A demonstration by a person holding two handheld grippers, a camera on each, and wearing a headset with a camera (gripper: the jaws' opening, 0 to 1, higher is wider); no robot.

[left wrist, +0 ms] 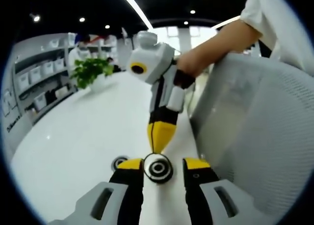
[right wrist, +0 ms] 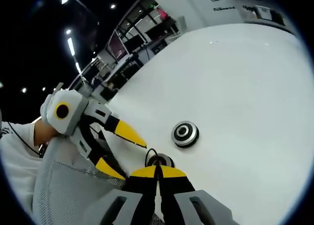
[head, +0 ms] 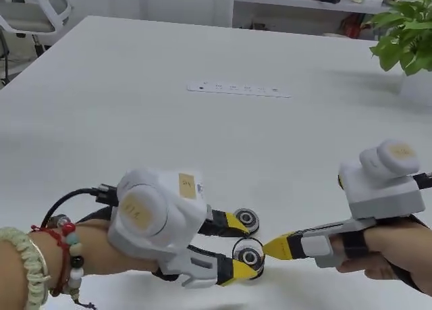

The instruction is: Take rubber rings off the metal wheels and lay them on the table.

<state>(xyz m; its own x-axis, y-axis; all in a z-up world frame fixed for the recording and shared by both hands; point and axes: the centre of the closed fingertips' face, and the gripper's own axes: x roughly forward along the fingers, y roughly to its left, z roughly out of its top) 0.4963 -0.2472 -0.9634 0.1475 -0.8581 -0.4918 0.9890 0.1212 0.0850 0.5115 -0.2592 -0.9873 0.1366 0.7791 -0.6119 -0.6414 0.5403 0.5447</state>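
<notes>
Between tips of left gripper (left wrist: 164,165), jaws apart: metal wheel (left wrist: 158,168), against one jaw. Touching it from ahead: right gripper (head: 268,248), pinched closed. On surface (head: 202,141) just beside left gripper: second wheel (left wrist: 119,162).

The wheel (right wrist: 162,159) sits half hidden behind the right claw (right wrist: 157,169); the plant (head: 403,33) runs off the head view's edge.

Open tabletop (head: 135,121) stretches ahead to the power strip (head: 238,89), with a potted plant (head: 405,33) at the far right.
</notes>
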